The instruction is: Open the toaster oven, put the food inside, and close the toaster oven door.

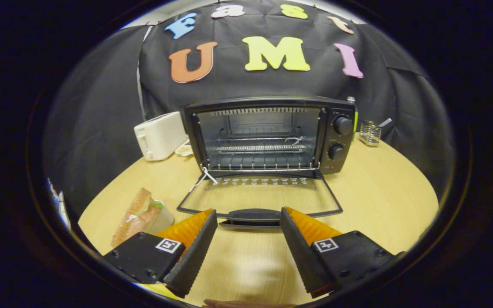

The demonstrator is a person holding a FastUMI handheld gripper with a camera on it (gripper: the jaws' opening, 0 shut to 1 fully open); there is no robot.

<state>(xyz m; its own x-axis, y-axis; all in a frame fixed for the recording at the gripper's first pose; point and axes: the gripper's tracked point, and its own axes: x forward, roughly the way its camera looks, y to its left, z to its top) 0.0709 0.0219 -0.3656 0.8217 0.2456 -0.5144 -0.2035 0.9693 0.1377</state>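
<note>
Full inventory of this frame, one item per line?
black toaster oven: 1, door folded flat open, table's far middle
wire rack: 1, metal, inside oven
white pop-up toaster: 1, left of oven
wrapped sandwich: 1, tan bread, beside left finger
wire basket: 1, metal, right of oven
round wooden table: 1, light
gripper: 1, fingers open, door handle just ahead between tips

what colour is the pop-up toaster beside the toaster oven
White pop-up toaster, clearest in the gripper view.
</note>
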